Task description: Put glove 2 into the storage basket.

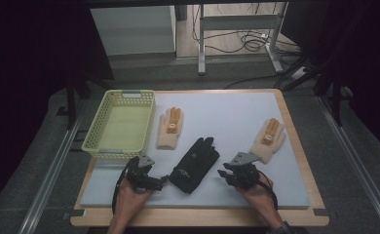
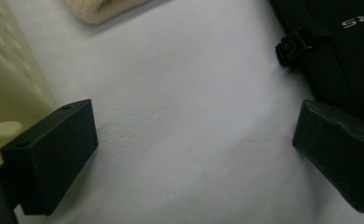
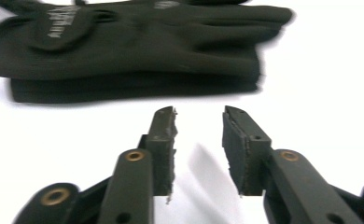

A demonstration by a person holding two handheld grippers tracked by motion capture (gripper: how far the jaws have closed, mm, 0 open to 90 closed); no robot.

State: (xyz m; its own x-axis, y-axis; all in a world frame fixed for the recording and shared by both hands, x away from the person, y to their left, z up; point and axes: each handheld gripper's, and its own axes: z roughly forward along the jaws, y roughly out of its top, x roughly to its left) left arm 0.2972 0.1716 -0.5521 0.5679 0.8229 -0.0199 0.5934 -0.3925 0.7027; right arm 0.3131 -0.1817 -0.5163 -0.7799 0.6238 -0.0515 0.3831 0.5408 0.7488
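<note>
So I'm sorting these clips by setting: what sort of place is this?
Probably a lab or recording workspace, not a home. A wooden board with a white mat sits on a metal frame, gloves and a yellow basket are laid out neatly, and loose cables lie on the floor behind.

Pale yellow slatted basket (image 1: 121, 123) at ten o'clock on the white mat (image 1: 227, 112), cream knitted glove (image 1: 170, 127) beside it, matching cream glove (image 1: 269, 138) at three o'clock

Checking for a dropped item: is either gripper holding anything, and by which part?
Nothing is held. The left gripper is wide open over the white mat; the right gripper is open, short of the black gloves.
</note>
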